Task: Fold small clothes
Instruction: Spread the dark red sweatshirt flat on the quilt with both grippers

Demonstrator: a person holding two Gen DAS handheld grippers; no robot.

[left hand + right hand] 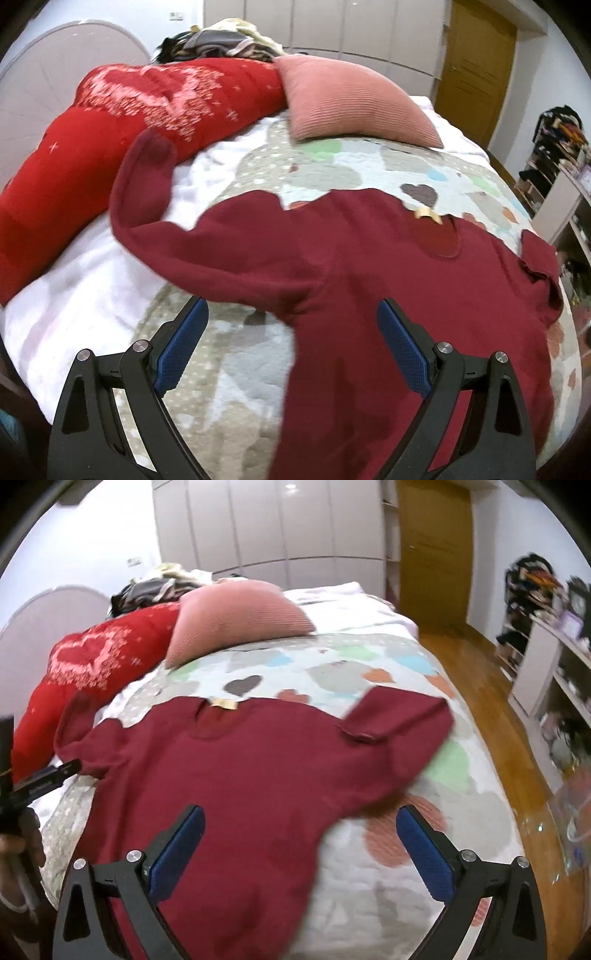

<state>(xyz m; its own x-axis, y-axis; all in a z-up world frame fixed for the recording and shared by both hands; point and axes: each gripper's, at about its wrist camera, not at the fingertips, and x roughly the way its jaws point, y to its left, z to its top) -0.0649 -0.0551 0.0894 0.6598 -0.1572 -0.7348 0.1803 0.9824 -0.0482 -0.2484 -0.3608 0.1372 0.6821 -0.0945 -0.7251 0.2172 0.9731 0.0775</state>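
A dark red long-sleeved sweater (369, 266) lies spread flat on the bed, neck label away from me. Its left sleeve (140, 192) stretches out and bends up toward the red bedding. Its right sleeve (399, 712) is folded back on itself near the bed's right side. My left gripper (291, 314) hovers open above the left armpit, nothing between its blue pads. My right gripper (301, 818) hovers open above the sweater's right side, over the hem edge and quilt. In the right wrist view the left gripper (51, 771) shows at the left edge, with a hand below it.
A heart-patterned quilt (332, 162) covers the bed. A bright red blanket (129, 107) and pink cushion (351, 107) lie at the head end, a heap of clothes (221, 44) behind them. Wooden floor (480, 701) and cluttered shelves (554, 672) are to the right.
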